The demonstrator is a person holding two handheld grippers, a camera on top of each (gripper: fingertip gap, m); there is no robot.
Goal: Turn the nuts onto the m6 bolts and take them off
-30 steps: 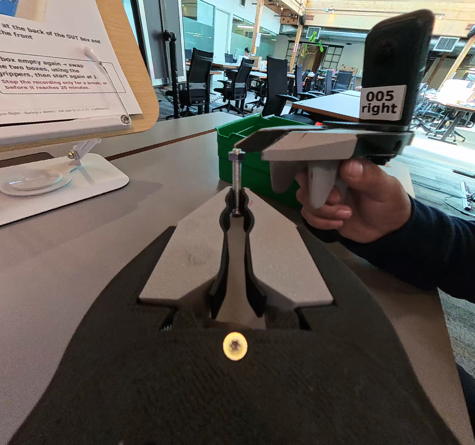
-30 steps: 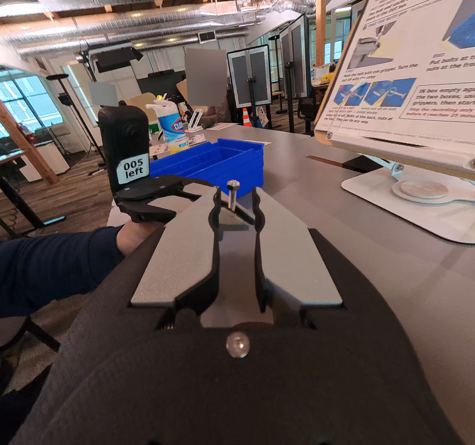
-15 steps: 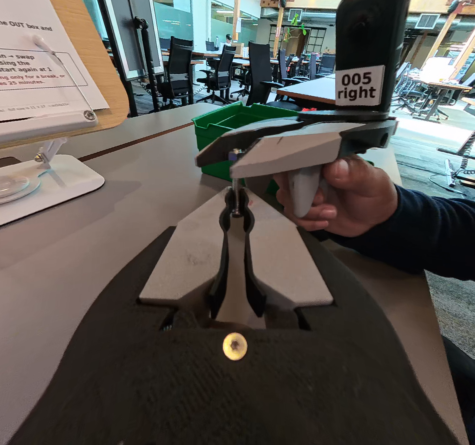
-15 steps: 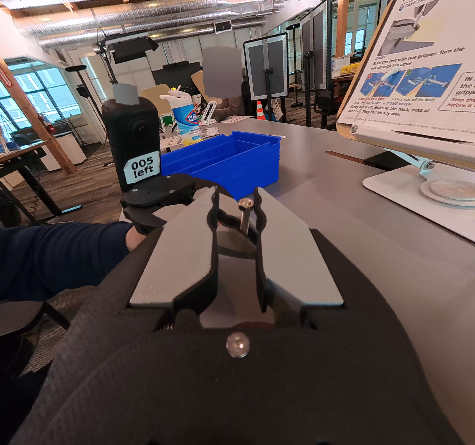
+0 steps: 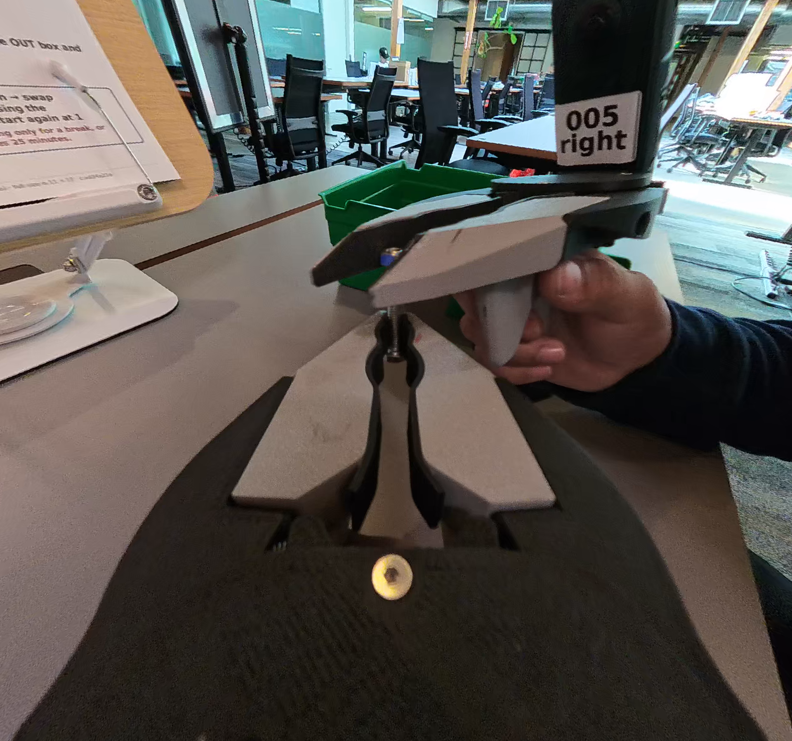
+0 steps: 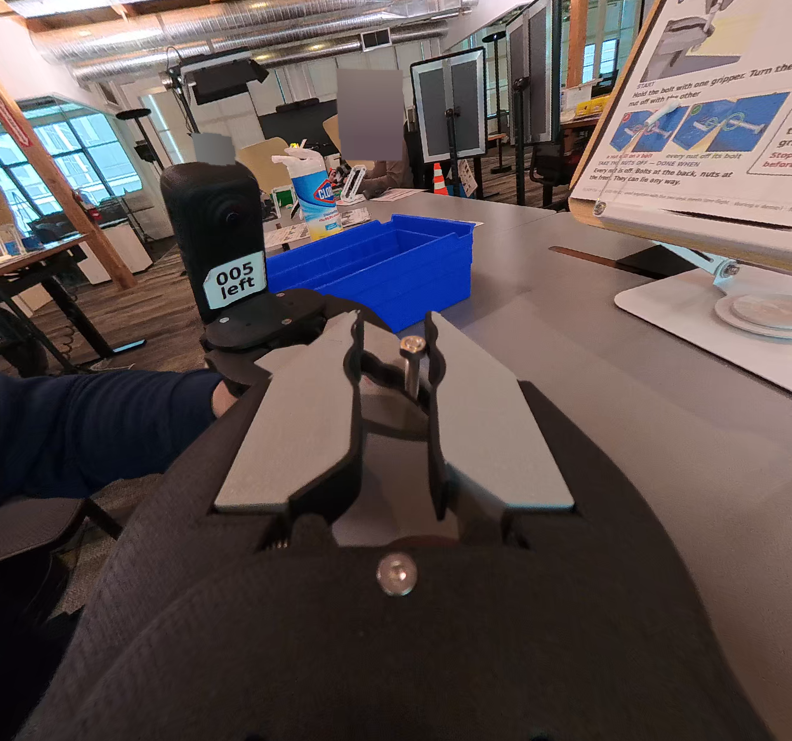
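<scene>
My left gripper [image 5: 393,335] is shut on the lower end of a steel bolt [image 5: 392,326] and holds it upright above the grey table [image 5: 193,377]. A person's hand [image 5: 600,317] holds my right gripper [image 5: 343,287], which reaches in level from the right. Its jaws are open and straddle the bolt's top, where a nut [image 5: 389,255] shows between the fingers. In the right wrist view the right gripper [image 6: 393,322] is open around the nut [image 6: 412,342], which sits close to the right finger [image 6: 471,399]. The left gripper's camera housing [image 6: 214,240] stands behind on the left.
A green bin [image 5: 385,193] stands just behind the bolt. A blue bin [image 6: 385,266] stands past the grippers in the right wrist view. An instruction board [image 5: 85,78] on a white stand [image 5: 107,305] is on the left of the table. A wipes canister [image 6: 315,193] stands beyond the blue bin. The tips of one gripper are about 6 cm away from the tips of the other.
My right gripper has moved left, up to the bolt, and its open fingers now straddle the nut at the top. My left gripper still holds the bolt upright.
</scene>
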